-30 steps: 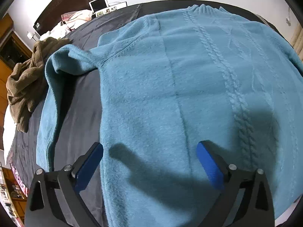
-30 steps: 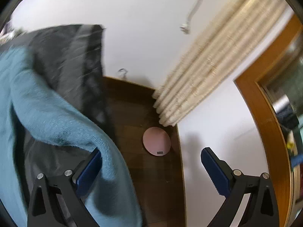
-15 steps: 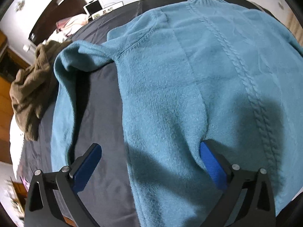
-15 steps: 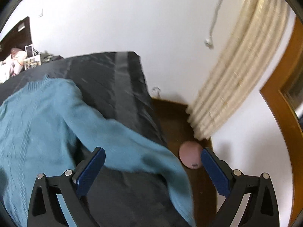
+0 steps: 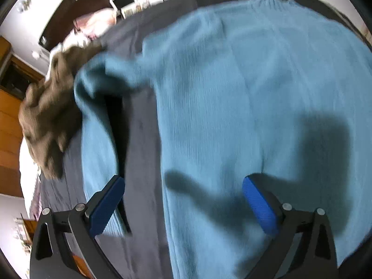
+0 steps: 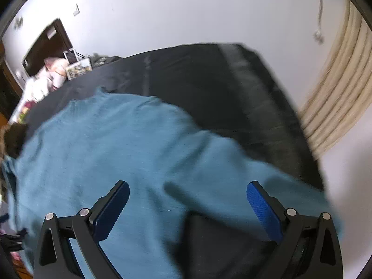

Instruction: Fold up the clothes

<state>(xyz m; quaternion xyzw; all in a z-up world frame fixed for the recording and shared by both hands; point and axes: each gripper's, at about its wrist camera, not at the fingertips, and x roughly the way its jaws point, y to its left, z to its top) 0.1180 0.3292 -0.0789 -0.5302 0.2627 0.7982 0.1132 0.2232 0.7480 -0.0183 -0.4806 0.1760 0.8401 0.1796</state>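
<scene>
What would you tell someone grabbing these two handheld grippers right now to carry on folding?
Left gripper: open, empty, over the blue sweater.
Right gripper: open, empty, above the sweater's right side.
The sweater lies spread flat on the dark bed cover, both sleeves out. A brown garment is heaped beside it.
Done: spreading. Left: every fold, probably sleeves first.

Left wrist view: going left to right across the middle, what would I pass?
Brown garment → blue sweater's sleeve → strip of dark bedsheet → blue sweater's body.
</scene>
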